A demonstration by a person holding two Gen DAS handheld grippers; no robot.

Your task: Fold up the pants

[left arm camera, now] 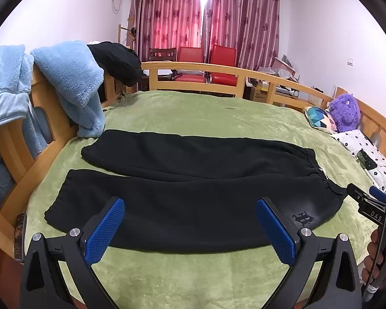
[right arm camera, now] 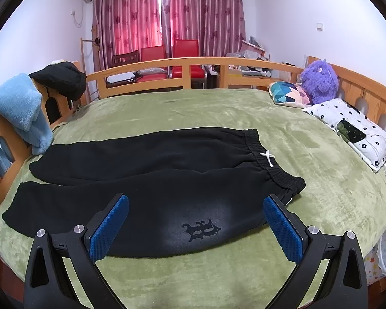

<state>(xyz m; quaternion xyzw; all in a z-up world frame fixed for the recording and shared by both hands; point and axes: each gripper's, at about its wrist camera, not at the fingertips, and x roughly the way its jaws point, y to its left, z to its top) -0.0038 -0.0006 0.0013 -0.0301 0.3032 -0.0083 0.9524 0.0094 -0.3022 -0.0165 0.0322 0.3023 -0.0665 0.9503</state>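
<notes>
Black pants (left arm camera: 182,188) lie flat on the green bed cover (left arm camera: 193,113), legs to the left, elastic waistband with a white drawstring (right arm camera: 268,157) to the right. A dark emblem (right arm camera: 200,229) marks the near leg. They also show in the right wrist view (right arm camera: 151,180). My left gripper (left arm camera: 190,229) is open and empty, held above the near leg's front edge. My right gripper (right arm camera: 195,226) is open and empty above the emblem, near the waistband; it also shows at the right edge of the left wrist view (left arm camera: 368,200).
A wooden bed rail (left arm camera: 193,69) rings the bed. Blue fleece (left arm camera: 72,82) and a black garment (left arm camera: 118,61) hang over the left rail. Pillows (right arm camera: 347,126) and a purple plush toy (right arm camera: 320,81) sit at the right. Red chairs (left arm camera: 208,61) stand behind.
</notes>
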